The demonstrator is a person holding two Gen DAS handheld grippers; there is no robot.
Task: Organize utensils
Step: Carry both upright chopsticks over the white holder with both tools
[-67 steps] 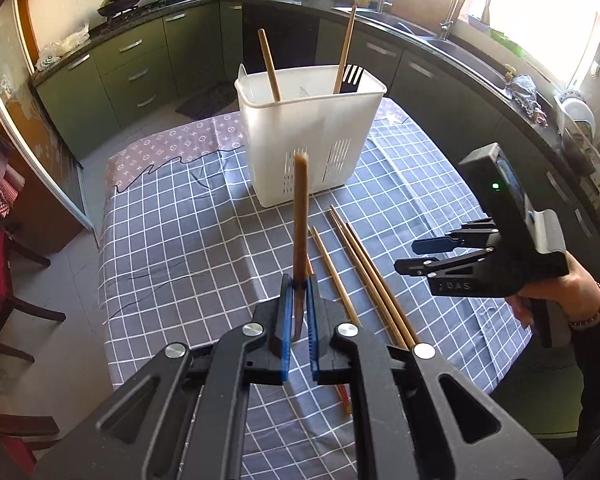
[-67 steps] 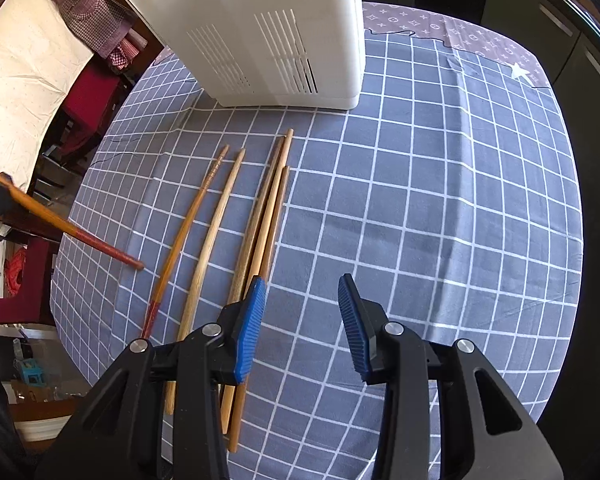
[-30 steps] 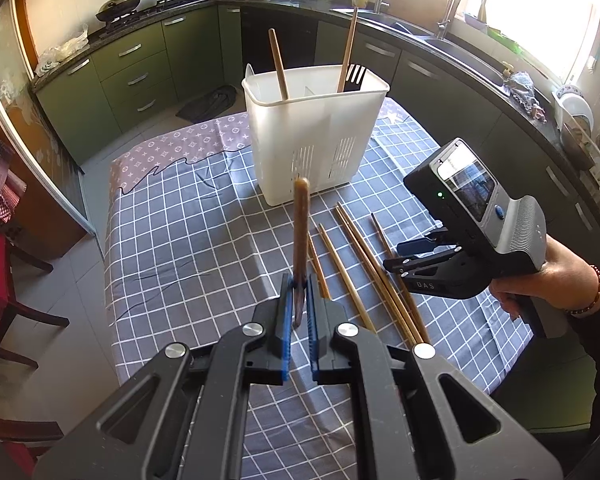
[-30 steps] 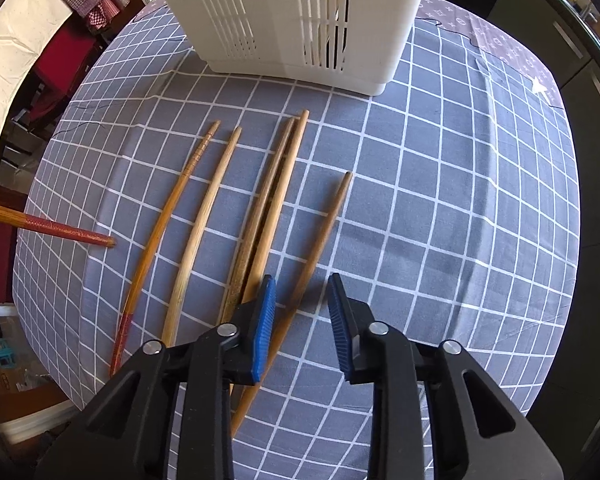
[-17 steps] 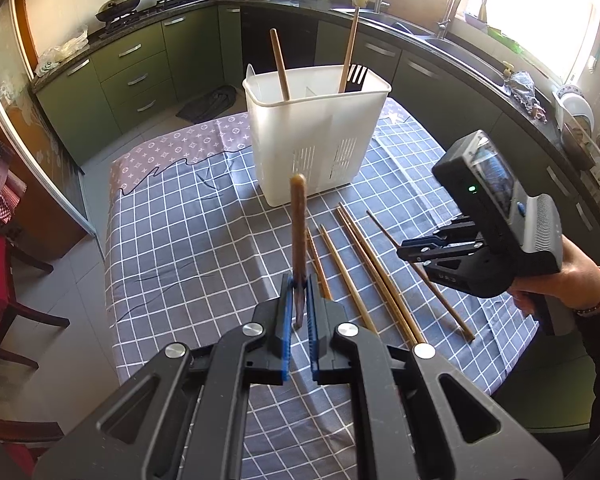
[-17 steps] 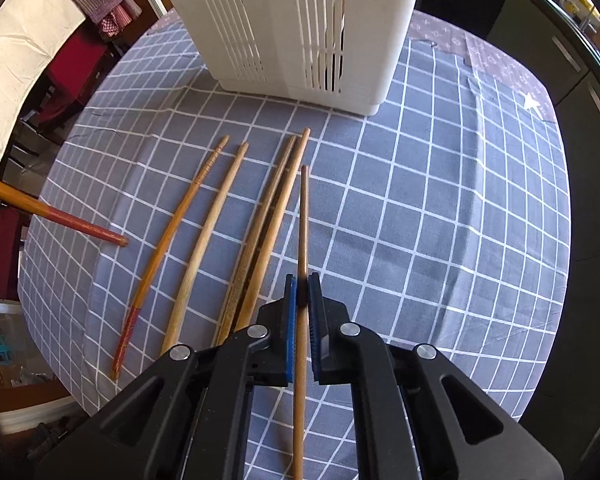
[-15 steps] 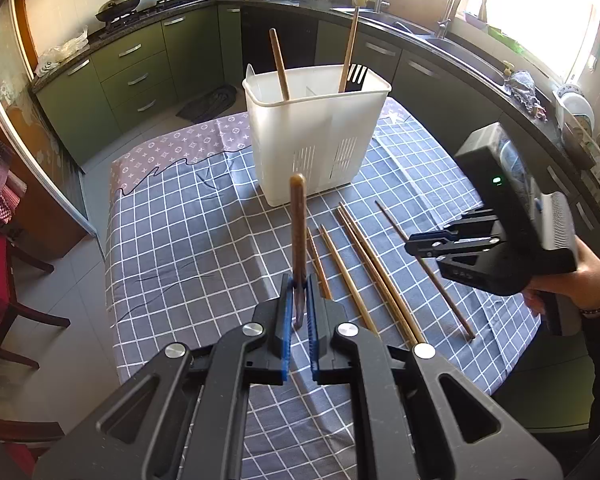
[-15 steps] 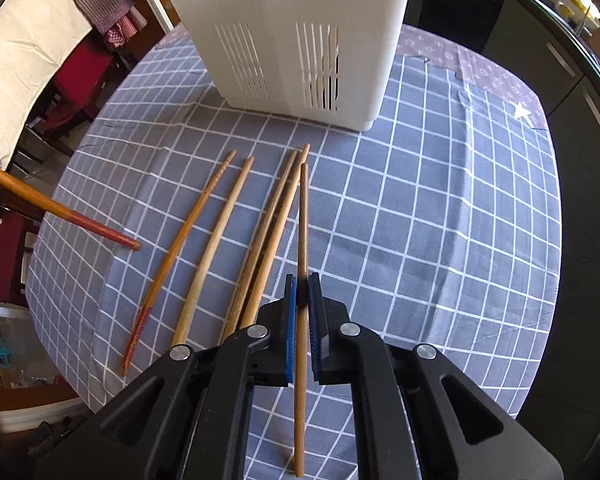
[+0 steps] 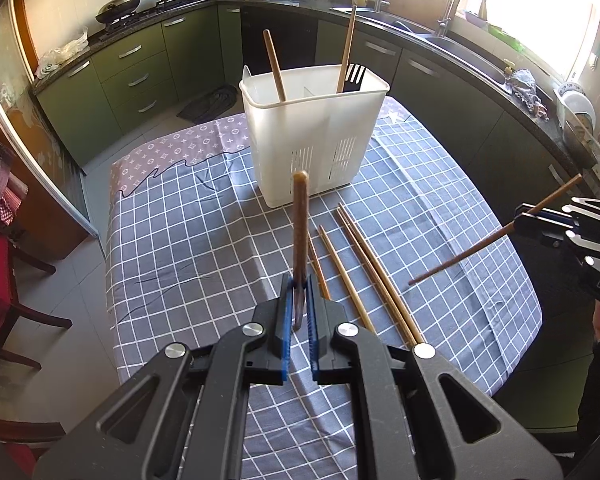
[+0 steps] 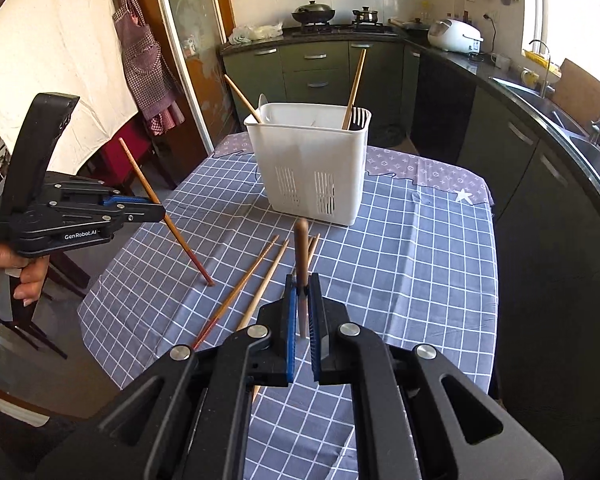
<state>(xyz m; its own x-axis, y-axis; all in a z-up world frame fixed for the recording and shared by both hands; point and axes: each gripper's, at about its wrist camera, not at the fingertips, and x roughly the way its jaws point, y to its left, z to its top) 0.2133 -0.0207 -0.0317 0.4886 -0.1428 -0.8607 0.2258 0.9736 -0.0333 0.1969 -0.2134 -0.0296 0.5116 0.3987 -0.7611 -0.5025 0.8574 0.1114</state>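
Observation:
A white slotted utensil holder stands on the checked tablecloth with a few wooden handles and a black spatula in it. My left gripper is shut on a red-tipped chopstick, held in the air left of the holder. My right gripper is shut on a brown chopstick, lifted off the table at the right edge. Several chopsticks lie on the cloth in front of the holder.
The table has a grey checked cloth with edges close on all sides. Green kitchen cabinets and a counter with a sink ring the far side. Red chairs stand at the left.
My right gripper closed on a chopstick lying on the cloth, then lifted it and swung up level to face the holder. My left gripper kept holding its chopstick nearly still.

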